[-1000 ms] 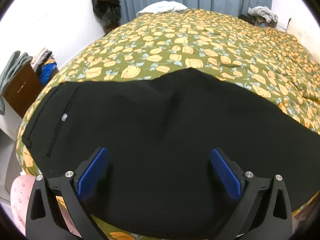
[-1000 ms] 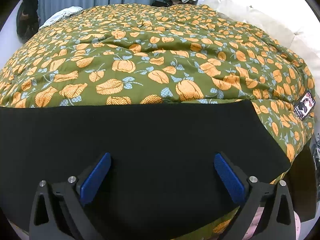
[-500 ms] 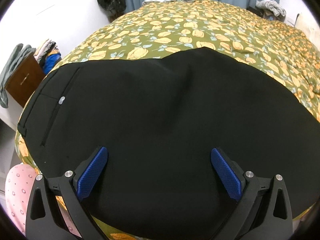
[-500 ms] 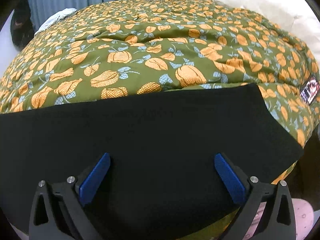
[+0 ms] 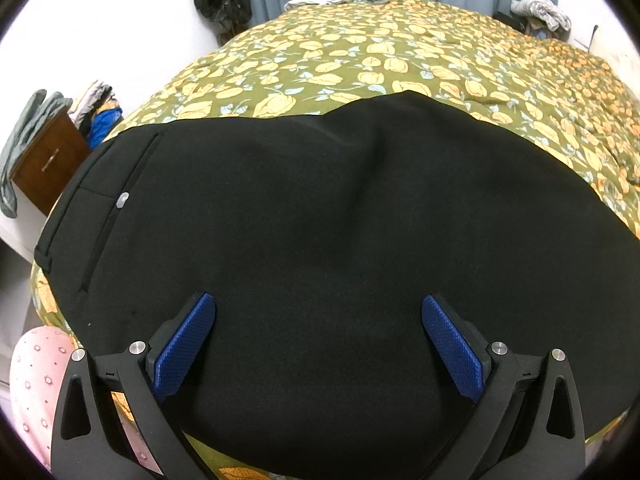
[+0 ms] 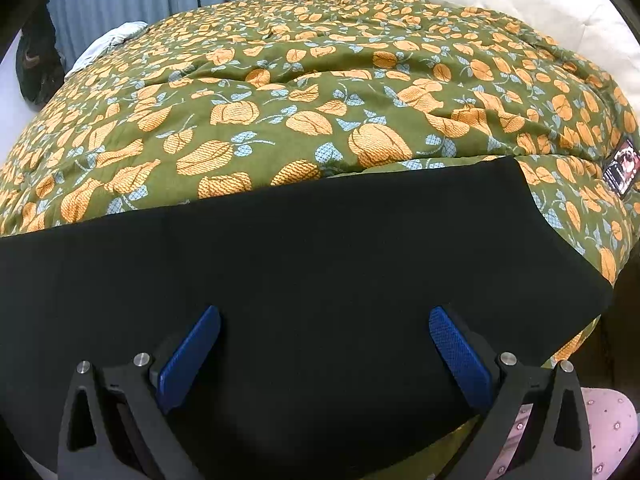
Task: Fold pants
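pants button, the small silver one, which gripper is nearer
Left. The button sits just ahead-left of the left gripper at the waist end of the pants; the right gripper is over the leg end.

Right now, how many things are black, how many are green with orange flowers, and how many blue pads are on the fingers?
Black pants: 1
Green bedspread with orange flowers: 1
Blue pads on the fingers: 4, two on the left gripper and two on the right gripper
Total: 6
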Action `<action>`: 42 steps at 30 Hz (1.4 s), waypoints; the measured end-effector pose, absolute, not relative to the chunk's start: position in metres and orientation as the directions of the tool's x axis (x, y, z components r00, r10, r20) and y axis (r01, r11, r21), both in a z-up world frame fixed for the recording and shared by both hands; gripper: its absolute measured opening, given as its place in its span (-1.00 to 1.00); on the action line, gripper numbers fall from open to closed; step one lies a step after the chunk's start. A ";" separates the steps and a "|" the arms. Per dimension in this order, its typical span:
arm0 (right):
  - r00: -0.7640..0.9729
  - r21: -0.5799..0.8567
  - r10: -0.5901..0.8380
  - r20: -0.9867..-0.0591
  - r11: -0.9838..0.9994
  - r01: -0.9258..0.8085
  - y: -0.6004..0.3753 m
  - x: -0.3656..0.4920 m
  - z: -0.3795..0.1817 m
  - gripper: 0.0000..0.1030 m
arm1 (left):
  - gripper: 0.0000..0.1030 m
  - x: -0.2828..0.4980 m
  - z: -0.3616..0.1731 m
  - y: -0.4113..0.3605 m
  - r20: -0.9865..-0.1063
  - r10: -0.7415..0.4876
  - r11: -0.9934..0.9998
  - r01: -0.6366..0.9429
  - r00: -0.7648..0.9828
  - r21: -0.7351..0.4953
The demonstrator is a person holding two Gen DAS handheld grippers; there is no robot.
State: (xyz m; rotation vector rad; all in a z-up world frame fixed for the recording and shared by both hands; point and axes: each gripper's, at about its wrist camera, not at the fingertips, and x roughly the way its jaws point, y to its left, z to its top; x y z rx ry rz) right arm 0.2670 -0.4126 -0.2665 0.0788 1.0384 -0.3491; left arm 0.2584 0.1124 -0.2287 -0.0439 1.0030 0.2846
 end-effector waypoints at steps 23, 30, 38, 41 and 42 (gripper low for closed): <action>0.581 0.214 0.052 -0.812 0.953 0.214 -0.617 0.276 -0.161 0.99 | 0.99 0.259 -0.229 0.114 -0.835 0.220 0.963 -0.247 0.505 0.105; 0.472 0.504 0.375 -0.798 0.844 0.183 -0.648 0.279 -0.229 0.93 | 0.99 0.260 -0.229 0.114 -0.840 0.216 0.964 -0.245 0.497 0.103; 0.387 0.640 0.562 -0.731 0.762 0.102 -0.630 0.280 -0.260 0.56 | 0.99 0.258 -0.229 0.113 -0.842 0.225 0.960 -0.259 0.490 0.106; 0.371 0.680 0.614 -0.697 0.730 0.070 -0.618 0.281 -0.265 0.56 | 0.99 0.259 -0.229 0.113 -0.842 0.230 0.959 -0.262 0.488 0.110; 0.362 0.676 0.611 -0.704 0.733 0.077 -0.616 0.282 -0.267 0.56 | 0.99 0.259 -0.229 0.113 -0.842 0.232 0.958 -0.263 0.488 0.112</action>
